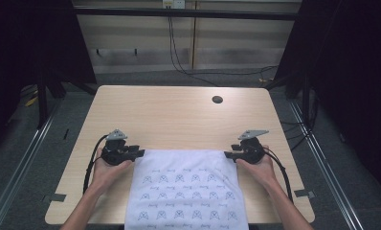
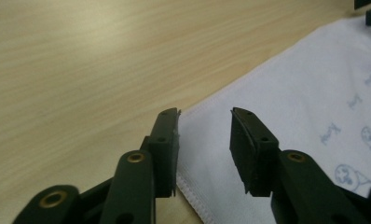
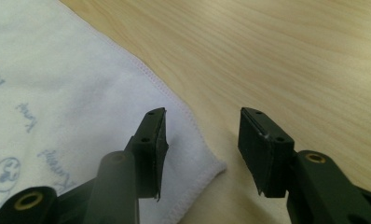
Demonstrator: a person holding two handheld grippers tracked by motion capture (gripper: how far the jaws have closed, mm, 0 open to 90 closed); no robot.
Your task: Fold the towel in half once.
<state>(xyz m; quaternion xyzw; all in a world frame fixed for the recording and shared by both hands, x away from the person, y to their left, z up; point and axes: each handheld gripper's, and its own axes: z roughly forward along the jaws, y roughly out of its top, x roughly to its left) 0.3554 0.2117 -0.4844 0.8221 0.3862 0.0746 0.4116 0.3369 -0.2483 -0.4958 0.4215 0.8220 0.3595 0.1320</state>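
A white cloth (image 1: 186, 189) printed with small blue figures lies flat on the wooden table (image 1: 179, 110), its near part hanging over the front edge. My left gripper (image 1: 140, 152) rests at the cloth's far left corner and my right gripper (image 1: 228, 154) at its far right corner. In the left gripper view the left gripper (image 2: 204, 112) stands open with the cloth (image 2: 291, 93) corner lying under the gap. In the right gripper view the right gripper (image 3: 203, 112) is open too, and the cloth (image 3: 58, 79) corner lies loose between the jaws, pressed by neither pad.
A round cable hole (image 1: 217, 99) sits in the table's far right part. Bare wood stretches beyond the cloth. Dark curtains and metal floor rails flank the table, and cables hang from the back wall.
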